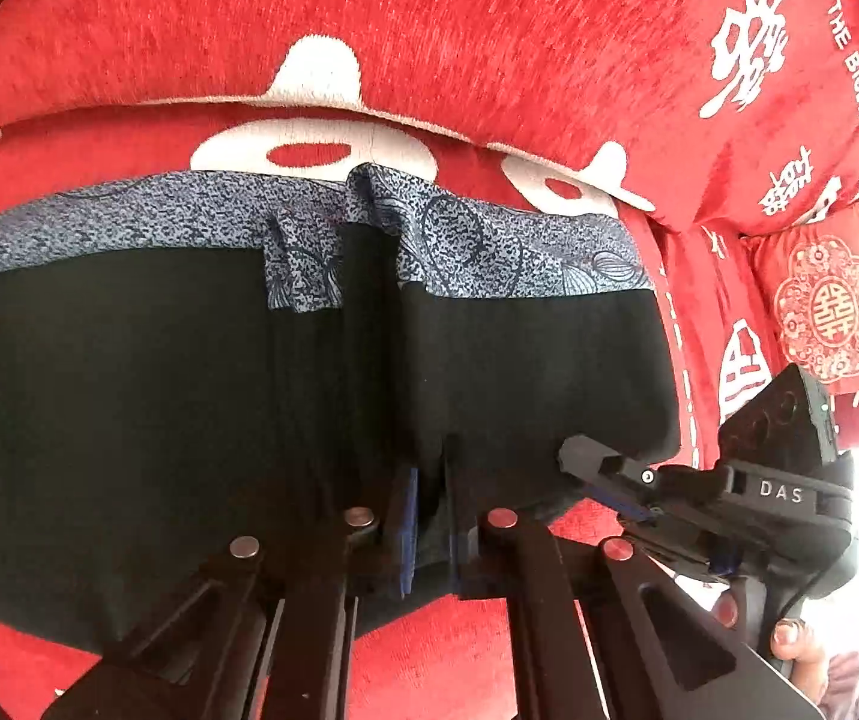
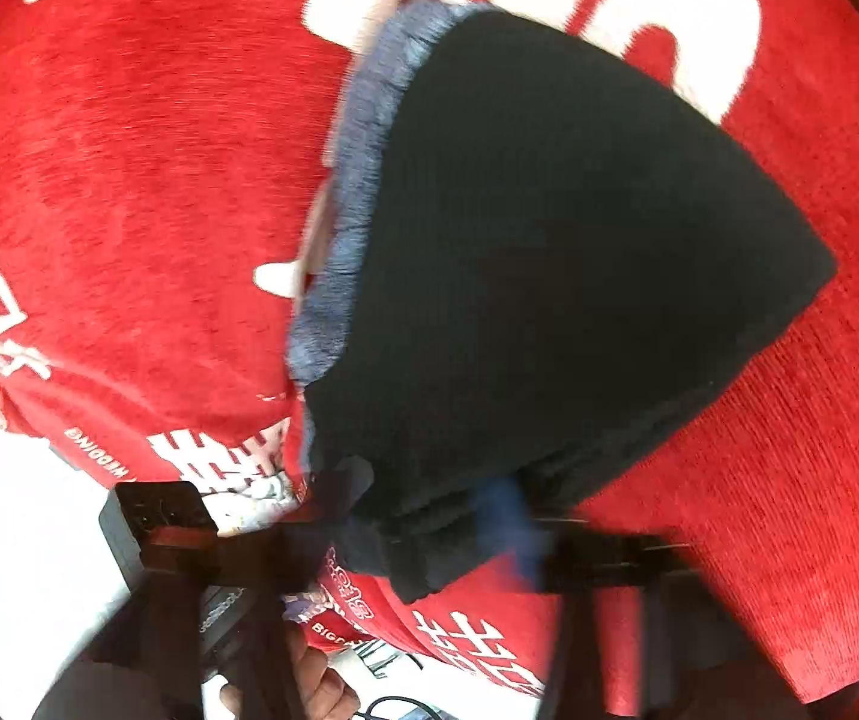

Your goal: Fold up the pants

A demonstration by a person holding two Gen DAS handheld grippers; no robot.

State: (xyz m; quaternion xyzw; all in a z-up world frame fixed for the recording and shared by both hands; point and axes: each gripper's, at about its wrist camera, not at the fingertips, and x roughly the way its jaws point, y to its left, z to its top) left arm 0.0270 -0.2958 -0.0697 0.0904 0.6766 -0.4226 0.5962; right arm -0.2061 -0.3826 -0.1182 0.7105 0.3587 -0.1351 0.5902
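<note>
- A red cover (image 1: 489,18) with white characters spreads under everything.
- The black pants (image 1: 159,390), with a blue patterned band along their far edge, lie folded flat on it.
- The left tool (image 1: 429,516) pinches the pants' near edge.
- The right tool (image 1: 609,474) grips their corner, blurred in its own view.

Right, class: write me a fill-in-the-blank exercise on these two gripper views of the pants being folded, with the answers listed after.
1. The black pants have a waistband printed in ____ and white.
2. The pants lie on a plush cover coloured ____ with white characters.
3. The left gripper is shut on the ____ fabric at the pants' near edge.
4. In the left wrist view, the right gripper bears the letters ____.

Missing words: blue; red; black; DAS
</note>
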